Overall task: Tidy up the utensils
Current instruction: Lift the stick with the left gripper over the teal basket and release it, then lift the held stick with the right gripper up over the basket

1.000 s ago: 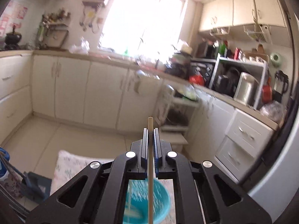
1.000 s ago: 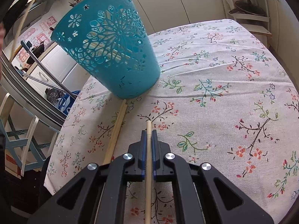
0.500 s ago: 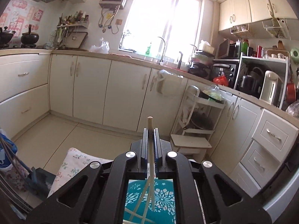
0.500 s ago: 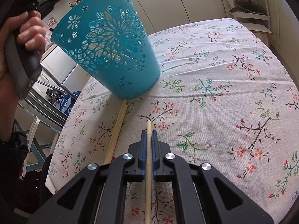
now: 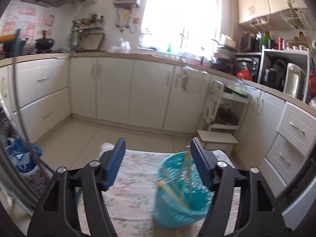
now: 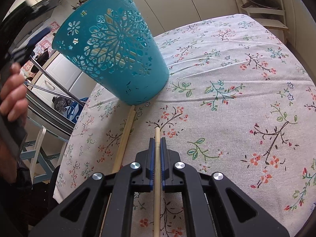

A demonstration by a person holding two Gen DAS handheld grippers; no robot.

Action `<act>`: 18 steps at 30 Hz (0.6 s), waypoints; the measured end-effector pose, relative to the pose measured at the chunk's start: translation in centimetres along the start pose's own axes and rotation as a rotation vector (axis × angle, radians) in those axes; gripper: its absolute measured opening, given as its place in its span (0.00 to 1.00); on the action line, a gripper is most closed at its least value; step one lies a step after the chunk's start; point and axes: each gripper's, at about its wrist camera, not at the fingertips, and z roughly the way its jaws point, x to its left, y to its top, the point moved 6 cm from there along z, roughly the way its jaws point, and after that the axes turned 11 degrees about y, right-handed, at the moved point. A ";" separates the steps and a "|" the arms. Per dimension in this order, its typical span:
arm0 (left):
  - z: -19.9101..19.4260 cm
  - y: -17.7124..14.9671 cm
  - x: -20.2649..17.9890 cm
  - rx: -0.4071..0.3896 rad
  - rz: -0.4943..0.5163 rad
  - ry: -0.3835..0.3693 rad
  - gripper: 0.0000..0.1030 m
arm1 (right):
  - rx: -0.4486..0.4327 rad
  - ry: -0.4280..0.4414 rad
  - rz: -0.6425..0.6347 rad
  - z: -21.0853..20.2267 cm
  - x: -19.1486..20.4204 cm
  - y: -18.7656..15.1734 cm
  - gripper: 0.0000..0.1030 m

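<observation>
A teal openwork basket (image 6: 112, 53) stands on the floral tablecloth (image 6: 237, 98); it also shows in the left wrist view (image 5: 177, 193) with several wooden chopsticks (image 5: 185, 175) leaning inside. My left gripper (image 5: 159, 158) is open and empty, held above and beside the basket. My right gripper (image 6: 157, 140) is shut on a wooden chopstick (image 6: 157, 177) low over the cloth, pointing at the basket's base. Another loose chopstick pair (image 6: 124, 138) lies on the cloth left of it, touching the basket's foot.
The table edge drops off at the left toward a metal chair frame (image 6: 51, 90) and a blue bag (image 5: 21, 156). Kitchen cabinets (image 5: 118, 90) and a white rack (image 5: 225, 114) stand beyond the table. The person's left hand (image 6: 11, 98) is at the left.
My left gripper has opened and let its chopstick drop into the basket, then swung left and back. My right gripper has stayed still, holding its chopstick.
</observation>
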 end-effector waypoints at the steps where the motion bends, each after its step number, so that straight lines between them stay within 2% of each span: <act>1: -0.5 -0.4 1.4 0.000 -0.015 0.023 0.73 | 0.015 -0.015 -0.007 0.0 0.2 0.0 0.07; 3: -0.7 -2.5 3.9 0.044 -0.035 0.058 0.74 | 0.035 -0.040 -0.030 0.0 0.6 0.0 0.08; 6: 0.7 -7.1 6.2 0.177 -0.034 0.096 0.74 | 0.075 -0.094 -0.091 0.4 1.3 0.0 0.08; 10: 2.5 -12.3 6.9 0.323 -0.044 0.074 0.74 | 0.145 -0.171 -0.194 0.6 2.2 -0.4 0.10; 14: 3.5 -15.6 5.7 0.391 -0.003 0.039 0.74 | 0.182 -0.278 -0.318 0.7 3.2 -1.4 0.09; 16: 3.8 -16.7 5.1 0.417 0.012 0.019 0.75 | 0.165 -0.326 -0.360 0.8 3.6 -1.8 0.09; 18: 4.0 -17.4 4.3 0.441 0.037 0.019 0.77 | 0.136 -0.334 -0.346 0.8 3.5 -2.0 0.09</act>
